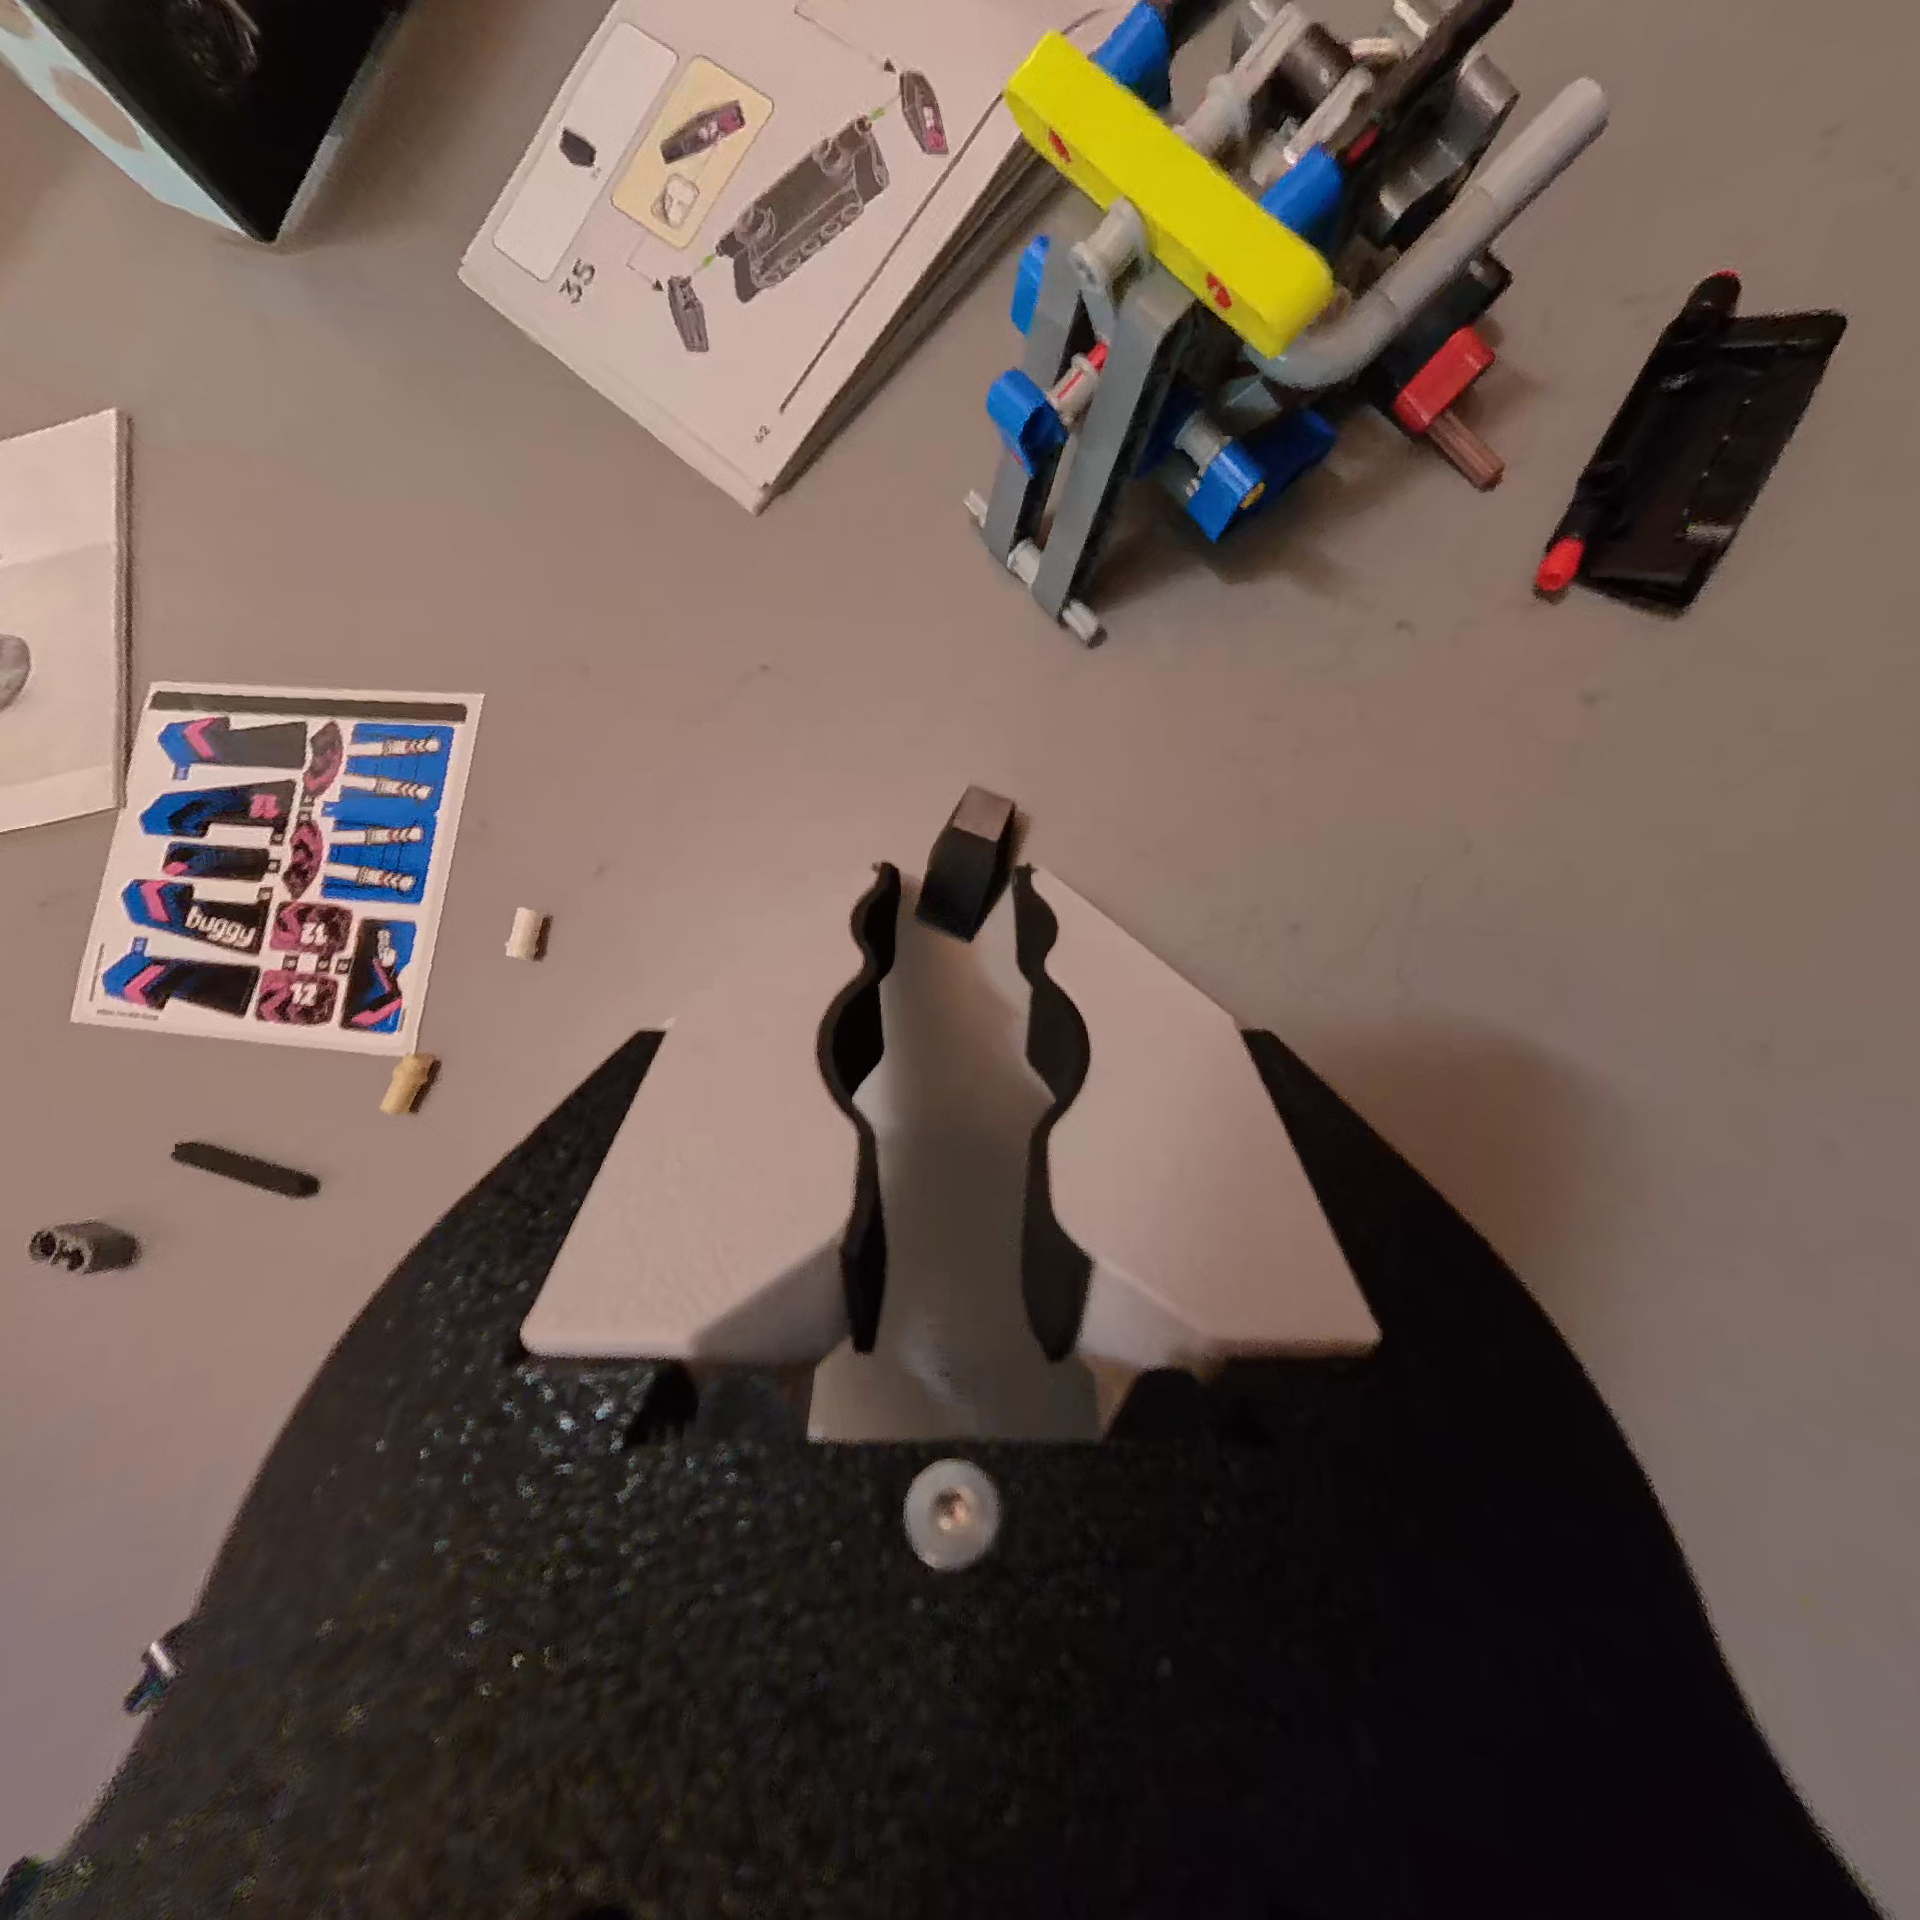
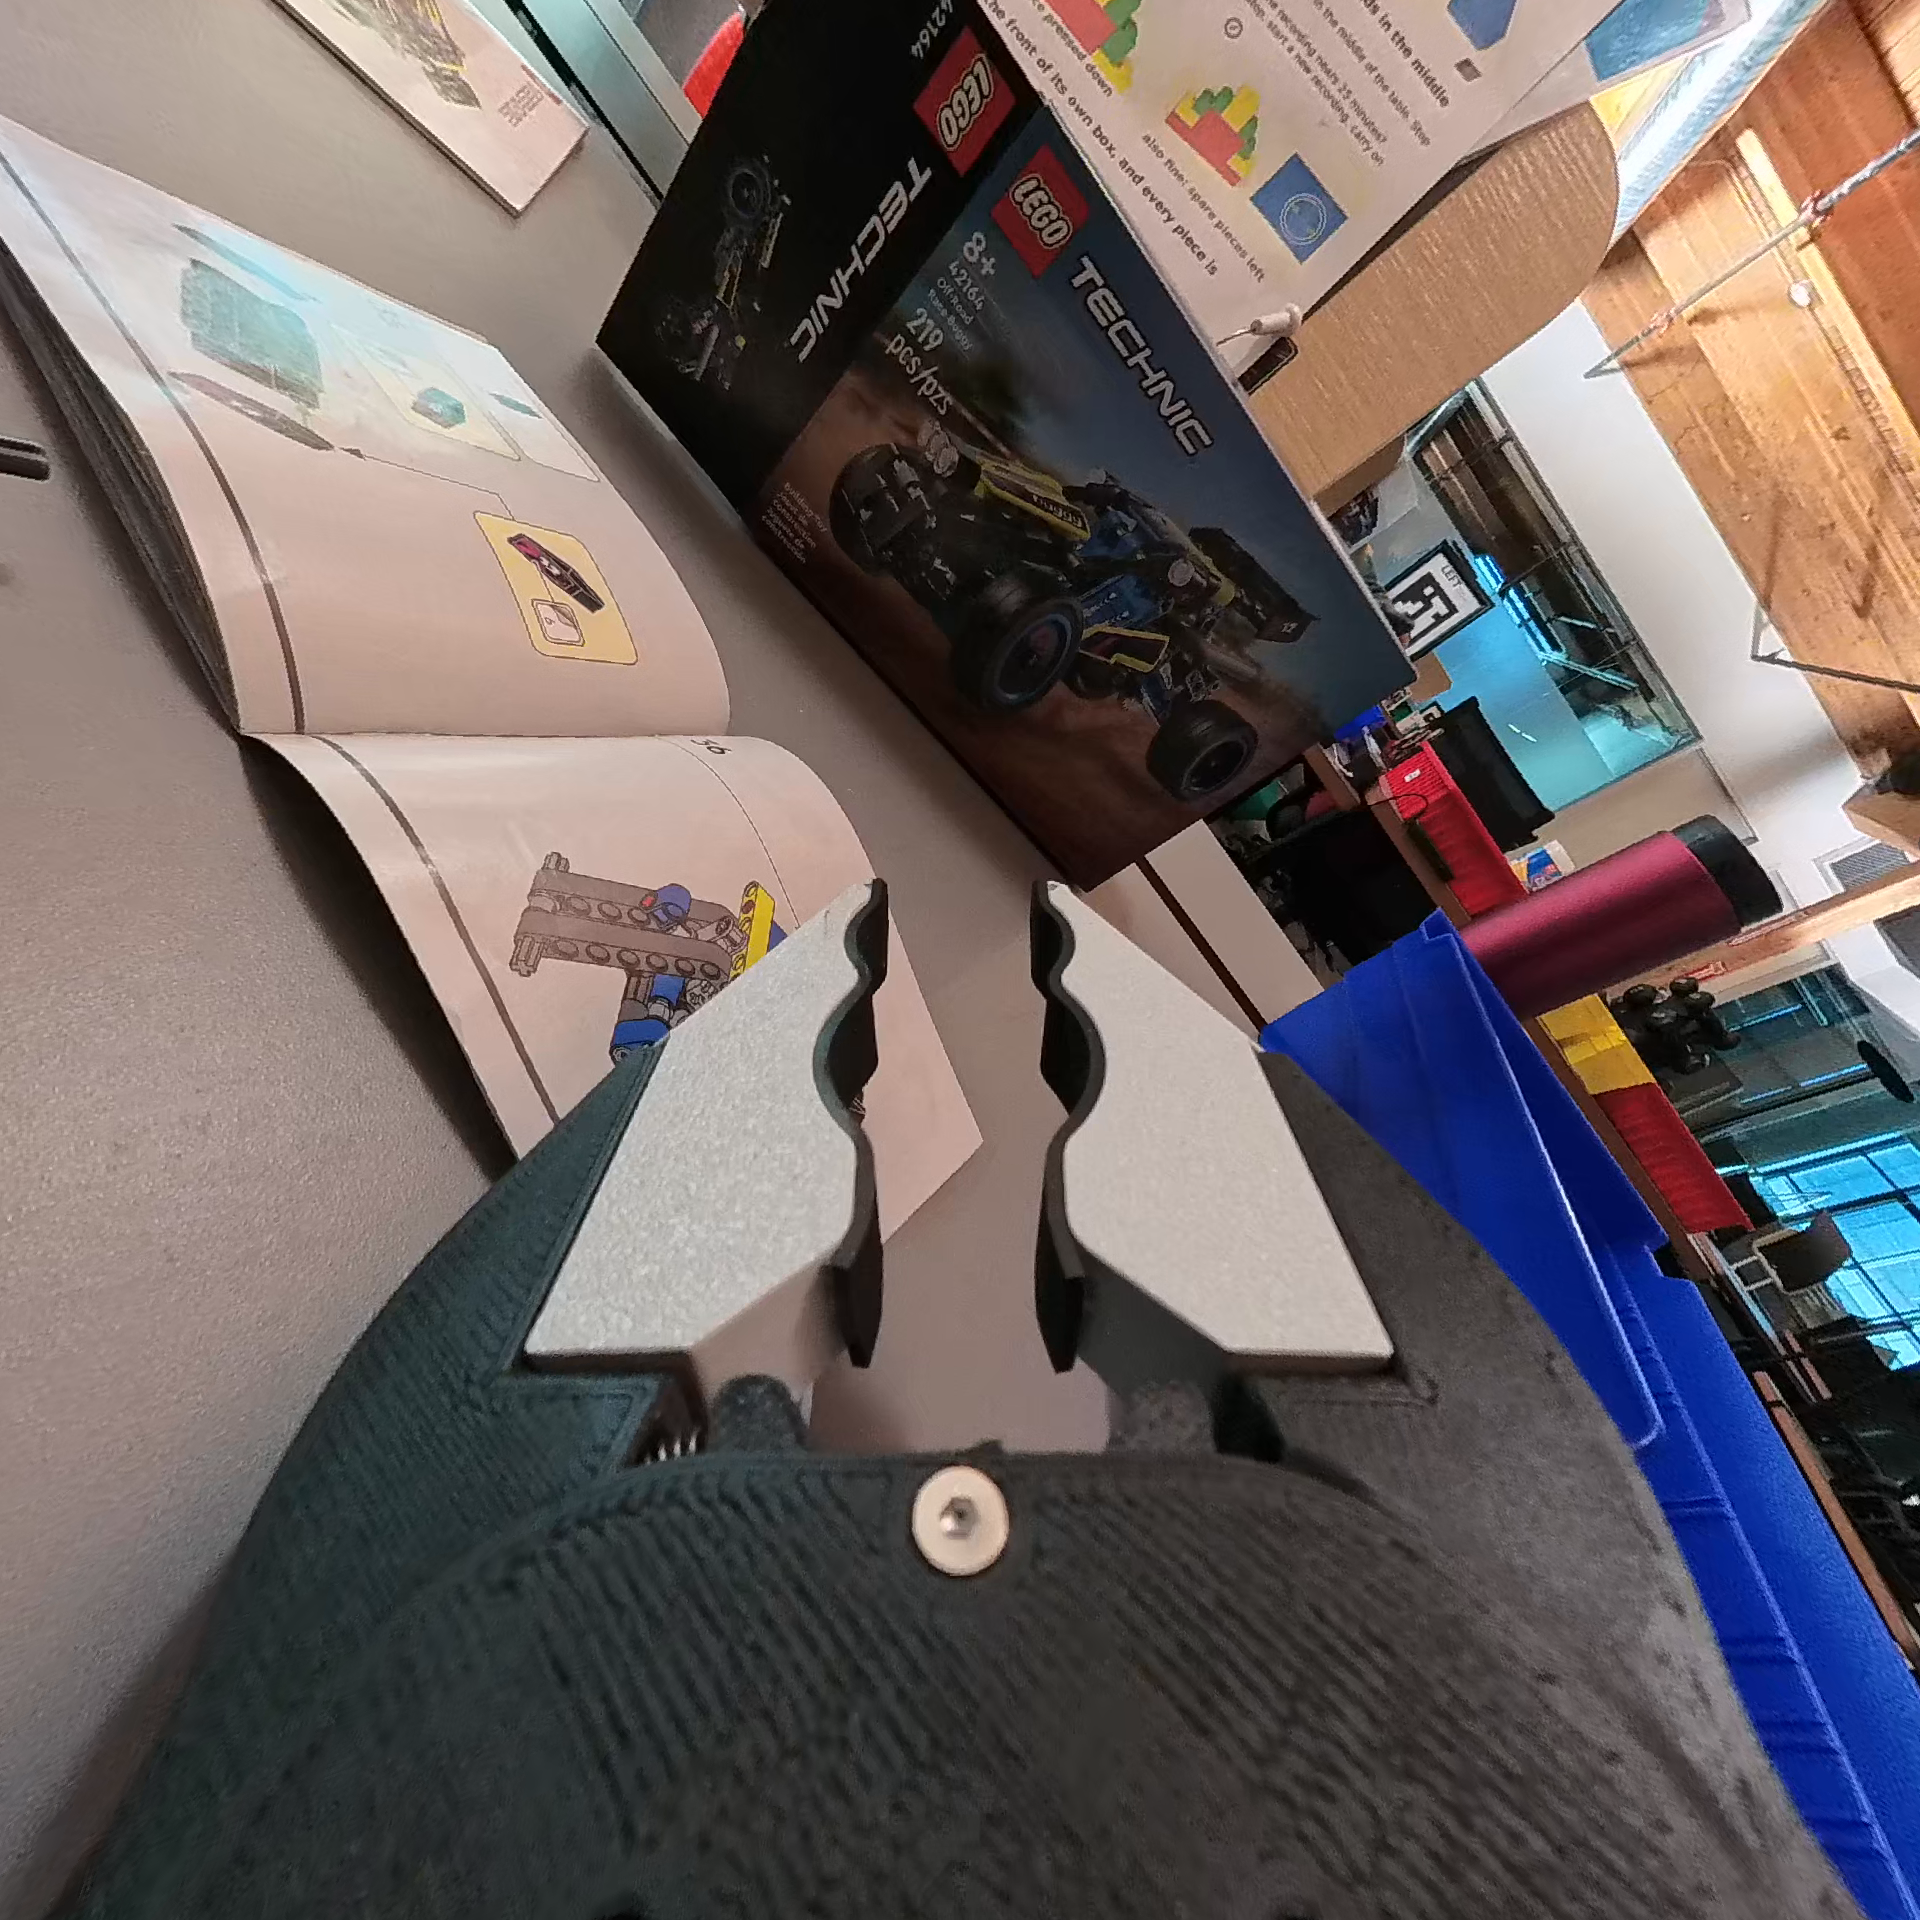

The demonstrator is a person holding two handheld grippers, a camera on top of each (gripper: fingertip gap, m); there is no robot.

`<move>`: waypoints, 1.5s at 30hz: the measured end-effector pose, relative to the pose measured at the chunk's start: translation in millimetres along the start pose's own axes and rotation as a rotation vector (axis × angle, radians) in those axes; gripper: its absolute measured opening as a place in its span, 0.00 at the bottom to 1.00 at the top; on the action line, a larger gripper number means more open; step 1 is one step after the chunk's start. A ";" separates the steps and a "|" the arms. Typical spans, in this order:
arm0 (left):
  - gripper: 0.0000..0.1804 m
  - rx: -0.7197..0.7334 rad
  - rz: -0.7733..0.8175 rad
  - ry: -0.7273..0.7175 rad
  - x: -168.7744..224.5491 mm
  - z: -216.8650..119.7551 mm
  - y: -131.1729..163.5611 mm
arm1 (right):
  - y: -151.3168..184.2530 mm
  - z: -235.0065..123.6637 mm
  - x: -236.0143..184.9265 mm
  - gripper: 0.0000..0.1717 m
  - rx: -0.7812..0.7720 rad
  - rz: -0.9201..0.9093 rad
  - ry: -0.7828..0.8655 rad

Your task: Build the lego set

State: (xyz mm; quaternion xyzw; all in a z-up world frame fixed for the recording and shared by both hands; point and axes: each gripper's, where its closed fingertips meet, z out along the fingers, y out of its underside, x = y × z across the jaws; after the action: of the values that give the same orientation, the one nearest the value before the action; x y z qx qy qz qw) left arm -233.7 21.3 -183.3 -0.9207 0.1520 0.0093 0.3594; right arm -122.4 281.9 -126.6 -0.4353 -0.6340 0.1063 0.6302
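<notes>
**A:** What was there, biggest things first?

**B:** A grey surface, a printed toy box standing on it, and an open instruction booklet lying flat. A blue bin sat just beside the right gripper. There was also a half-built model with a yellow bar on top, a black panel near it, and a sticker sheet.

**A:** And the jaws?

**B:** The right gripper's jaws stood apart with nothing between them, above the edge of the booklet's near page. The left gripper had its jaws narrowly apart around a small black piece that lay tilted at their tips. A clear gap showed between that piece and the left fingertip, so it was not clamped.

**A:** Anything smaller?

**B:** 2 pegs, 1 white and 1 tan, lay beside the sticker sheet.
</notes>
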 end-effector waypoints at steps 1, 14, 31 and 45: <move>0.11 0.002 -0.005 0.007 0.5 1.2 -1.0 | 0.2 0.1 -0.3 0.14 -0.002 -0.001 -0.001; 0.07 0.091 -0.819 0.654 50.8 -23.0 -23.7 | 0.4 0.6 -3.1 0.14 -0.007 -0.016 -0.012; 0.08 0.045 -0.699 0.450 34.7 -13.1 -4.6 | 1.1 -0.1 -2.6 0.14 -0.009 -0.014 -0.010; 0.11 0.083 -0.279 -0.137 -48.0 -78.5 33.2 | 1.6 -4.5 7.1 0.14 -0.006 0.012 0.038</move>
State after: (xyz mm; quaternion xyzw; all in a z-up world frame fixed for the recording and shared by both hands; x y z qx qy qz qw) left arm -296.2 -40.8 -140.9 -0.9144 -0.0021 0.0156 0.4044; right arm -116.6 285.9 -121.8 -0.4428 -0.6197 0.0998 0.6403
